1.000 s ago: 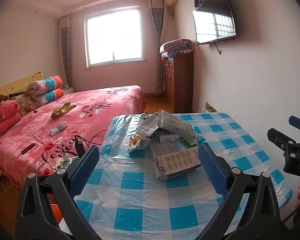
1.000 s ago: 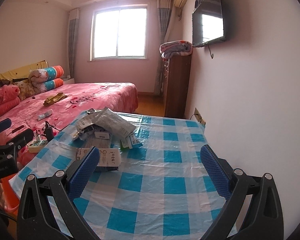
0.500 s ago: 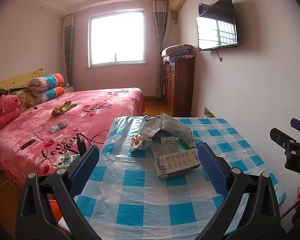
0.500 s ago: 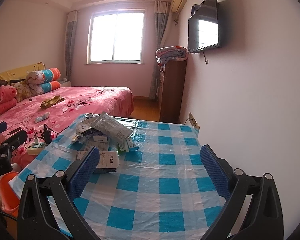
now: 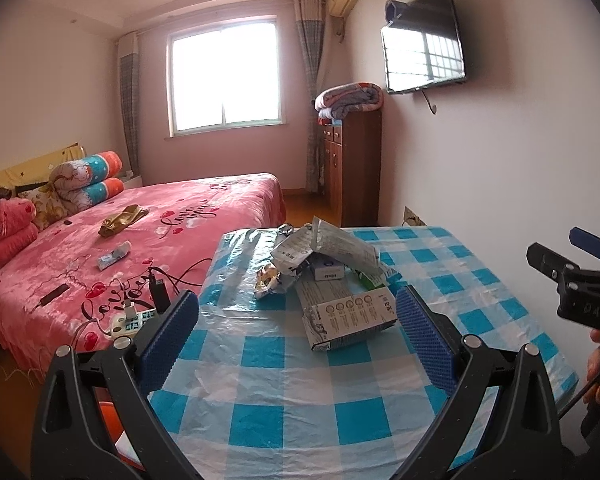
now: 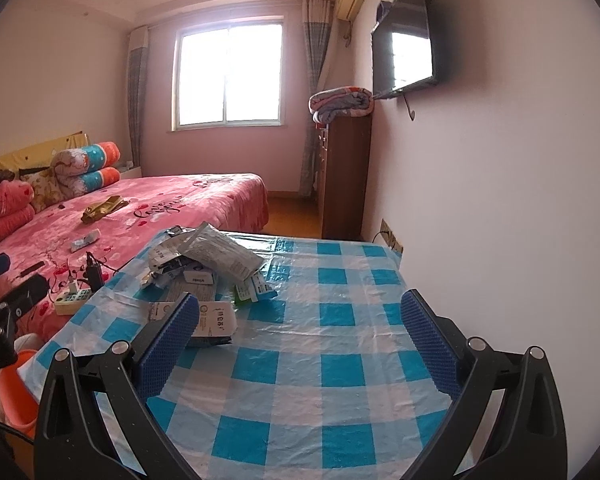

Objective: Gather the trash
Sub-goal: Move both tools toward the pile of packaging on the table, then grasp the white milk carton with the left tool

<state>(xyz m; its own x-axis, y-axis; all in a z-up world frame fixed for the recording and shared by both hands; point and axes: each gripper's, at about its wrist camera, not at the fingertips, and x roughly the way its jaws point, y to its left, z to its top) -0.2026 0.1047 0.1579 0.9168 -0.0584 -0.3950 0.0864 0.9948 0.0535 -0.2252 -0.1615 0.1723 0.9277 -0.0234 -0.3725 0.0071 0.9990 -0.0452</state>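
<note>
Ahead of the wide-open, empty left tongs (image 5: 298,330), the trash pile (image 5: 332,276); right tongs (image 6: 300,332) likewise agape.

Pink bed (image 5: 148,240) left of checked table (image 5: 284,384) — wall TV (image 5: 424,44), wooden cabinet (image 5: 354,168), window (image 5: 225,78).

- Left wrist view looks across the checkered surface (image 5: 284,392) from its near edge, toward the window (image 5: 225,80).
- Right wrist view faces likewise; both share the packaging pile (image 5: 332,276) mid-frame.
</note>
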